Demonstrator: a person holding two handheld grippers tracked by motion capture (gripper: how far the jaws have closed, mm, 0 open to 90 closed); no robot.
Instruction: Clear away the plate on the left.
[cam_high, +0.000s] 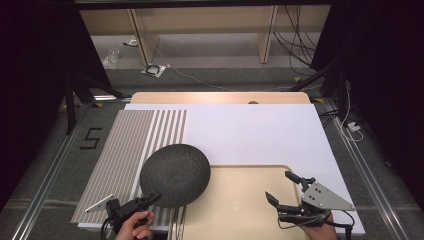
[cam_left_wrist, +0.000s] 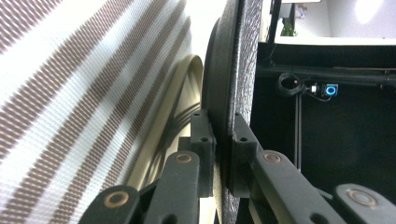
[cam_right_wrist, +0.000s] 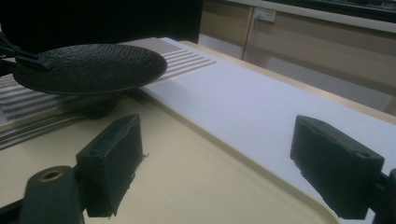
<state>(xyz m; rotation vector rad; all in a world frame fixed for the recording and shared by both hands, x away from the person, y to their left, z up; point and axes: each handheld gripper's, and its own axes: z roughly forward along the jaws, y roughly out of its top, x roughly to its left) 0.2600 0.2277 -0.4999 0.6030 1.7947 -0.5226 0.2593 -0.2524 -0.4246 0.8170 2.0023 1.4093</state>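
Above the striped mat (cam_high: 131, 150), the left hand-held gripper (cam_high: 152, 198) clamps the dark plate's (cam_high: 175, 175) near rim, right hand-held gripper (cam_high: 282, 187) agape beside

High view: desk (cam_high: 260, 130) evenly lit from above, surroundings dark. Black plate (cam_high: 175, 175) casts a soft shadow. Left gripper view: window glare top right, near parts soft. Right gripper view: dim, bluish.

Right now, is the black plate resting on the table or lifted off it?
Lifted. The left gripper fingers pinch the black plate by its rim; the right gripper view shows it above the striped mat.
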